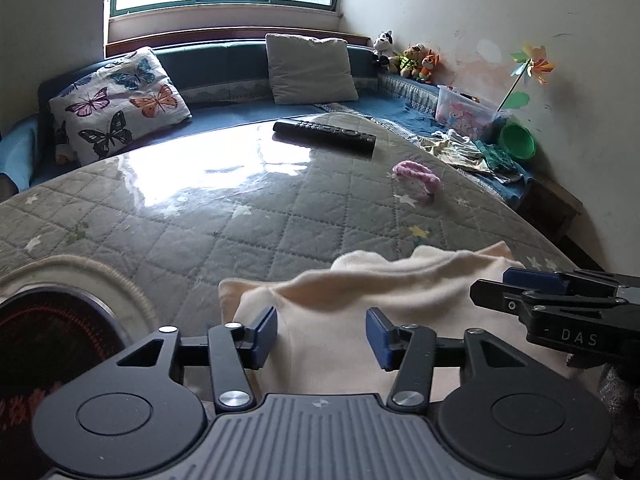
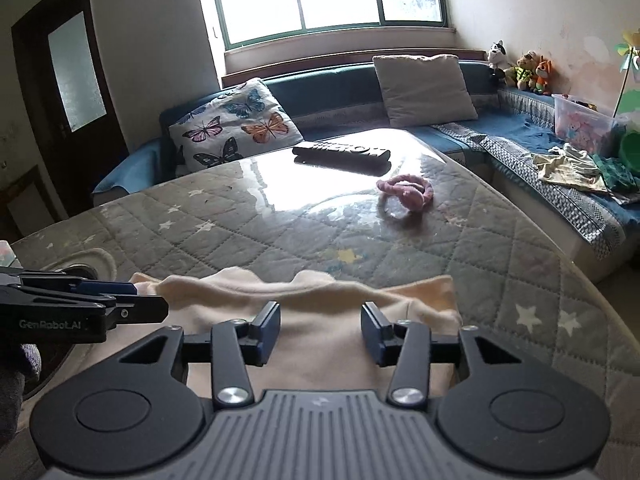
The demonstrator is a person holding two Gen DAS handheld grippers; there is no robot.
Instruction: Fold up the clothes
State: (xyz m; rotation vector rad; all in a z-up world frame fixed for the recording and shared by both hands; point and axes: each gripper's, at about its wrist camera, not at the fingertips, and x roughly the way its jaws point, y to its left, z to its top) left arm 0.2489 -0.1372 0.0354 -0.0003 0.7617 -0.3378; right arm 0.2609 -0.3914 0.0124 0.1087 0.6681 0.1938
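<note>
Left wrist view looks down over the left claw [image 1: 322, 336], its blue pads [image 1: 267, 330] standing apart above a cream garment [image 1: 360, 292] — nothing is pinched between them. The garment lies folded at the near edge of the table [image 1: 200, 220], which is covered by a quilted grey cloth with stars under a glossy clear sheet. Its far edge is rumpled into soft ridges. The right claw [image 1: 520, 284] reaches in from the right side, over the garment's right end.

Right wrist view shows the same from the other side: the right claw [image 2: 320, 330] with its pads [image 2: 374, 332] apart over the garment [image 2: 304, 300], gripping nothing, and the left claw [image 2: 136, 298] coming in from the left at the garment's left end.

Farther across the table lie a black remote [image 2: 340, 154] and a pink hairband [image 2: 408, 194], well apart from the garment. Behind the table runs a blue sofa [image 2: 448, 136] with a butterfly pillow [image 2: 234, 126] and a grey pillow [image 2: 426, 90]; plush toys [image 2: 528, 70] sit in the corner, and loose clothes [image 2: 572, 168] lie on the right stretch of the sofa.
</note>
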